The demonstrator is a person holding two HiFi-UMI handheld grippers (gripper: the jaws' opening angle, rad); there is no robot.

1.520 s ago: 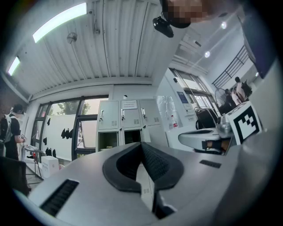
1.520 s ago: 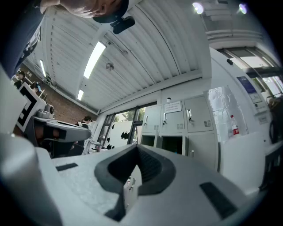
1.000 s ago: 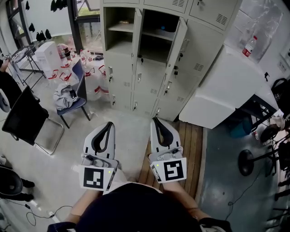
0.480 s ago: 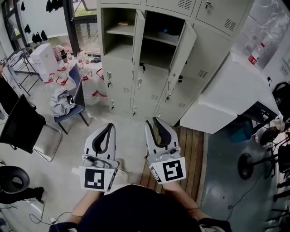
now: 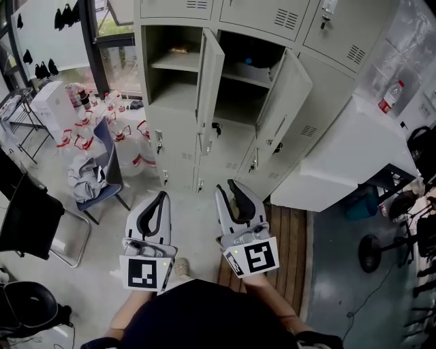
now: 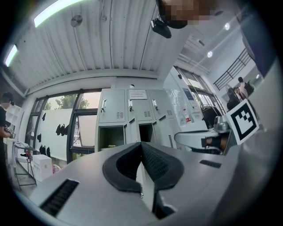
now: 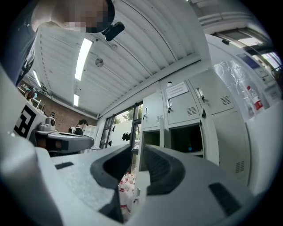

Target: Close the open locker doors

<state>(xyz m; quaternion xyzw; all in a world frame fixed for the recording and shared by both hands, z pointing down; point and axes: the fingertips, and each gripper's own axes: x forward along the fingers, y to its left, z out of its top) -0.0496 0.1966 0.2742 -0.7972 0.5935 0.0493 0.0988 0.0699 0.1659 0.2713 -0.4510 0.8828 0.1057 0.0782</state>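
Observation:
A grey locker bank (image 5: 228, 20) stands ahead with two doors swung open: the left door (image 5: 210, 76) and the right door (image 5: 286, 99). Behind them the two compartments (image 5: 170, 68) (image 5: 244, 85) show their shelves. My left gripper (image 5: 162, 196) is shut and empty, short of the lockers over the floor. My right gripper (image 5: 228, 185) is beside it; its jaws have just been opening and stand apart with nothing between them. In the left gripper view the left gripper (image 6: 141, 145) points at the open compartments (image 6: 110, 140). The right gripper view shows the right gripper (image 7: 137, 149) below the right door (image 7: 208, 134).
A blue chair (image 5: 103, 170) with clothes and several water jugs (image 5: 82, 126) stand left of the lockers. To the right is a white cabinet (image 5: 344, 160) with a bottle (image 5: 390, 95). A wooden platform (image 5: 287, 235) lies under my right side. A black chair (image 5: 27, 219) is at far left.
Both grippers and the camera have moved closer to the lockers, which now look larger. The right gripper's jaws went from shut to apart. The left stayed shut.

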